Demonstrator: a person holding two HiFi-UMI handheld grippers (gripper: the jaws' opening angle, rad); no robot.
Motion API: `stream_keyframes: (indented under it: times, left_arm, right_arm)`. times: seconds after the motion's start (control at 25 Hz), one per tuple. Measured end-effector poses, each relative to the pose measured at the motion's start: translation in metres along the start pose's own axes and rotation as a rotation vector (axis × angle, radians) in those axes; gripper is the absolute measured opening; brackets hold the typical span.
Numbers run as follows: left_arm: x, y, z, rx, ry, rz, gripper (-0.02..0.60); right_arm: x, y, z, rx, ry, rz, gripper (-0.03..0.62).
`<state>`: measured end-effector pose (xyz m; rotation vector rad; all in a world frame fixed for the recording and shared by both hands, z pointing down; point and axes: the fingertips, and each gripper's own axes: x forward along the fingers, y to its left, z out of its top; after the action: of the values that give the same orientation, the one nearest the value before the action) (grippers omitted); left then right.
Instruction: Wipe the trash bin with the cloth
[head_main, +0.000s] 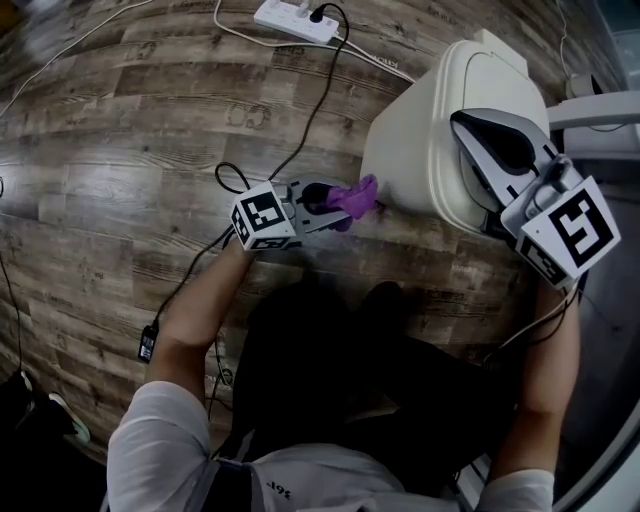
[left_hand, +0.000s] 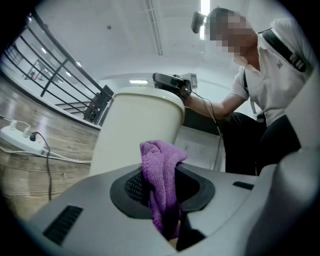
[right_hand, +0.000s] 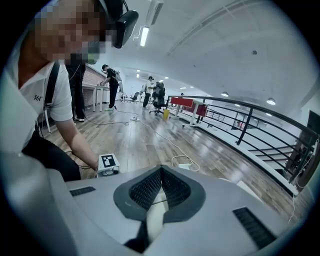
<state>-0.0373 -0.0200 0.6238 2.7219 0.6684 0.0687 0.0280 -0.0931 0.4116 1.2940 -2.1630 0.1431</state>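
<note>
Left hand-held gripper (head_main: 338, 207) is clenched on the purple cloth (head_main: 357, 197), just beside the trash bin (head_main: 420, 150) side wall. Right hand-held gripper (head_main: 470, 128) is closed, atop the lid (head_main: 480, 70). Risk: wiping friction may drag the bunched cloth free, or shift the bin.

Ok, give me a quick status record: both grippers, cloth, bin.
left gripper: shut on the cloth
cloth: purple, bunched, beside the trash bin's side wall; contact unclear
right gripper: jaws together, over the bin's lid
trash bin: cream, upright on the wood floor, lid down
</note>
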Motion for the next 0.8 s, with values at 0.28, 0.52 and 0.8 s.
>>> stream_keyframes:
  times: [0.28, 0.52, 0.8]
  left_arm:
    - [-0.01, 0.087, -0.009, -0.045, 0.022, 0.162, 0.089]
    - [0.013, 0.159, -0.017, -0.106, 0.036, 0.249, 0.089]
    - [0.042, 0.221, -0.029, -0.206, 0.047, 0.32, 0.089]
  right_arm:
    - [0.003, 0.004, 0.0, -0.016, -0.009, 0.011, 0.006]
    - [0.002, 0.006, 0.004, -0.001, -0.024, 0.021, 0.006]
    - [-0.001, 0.004, 0.009, 0.028, -0.077, 0.038, 0.006]
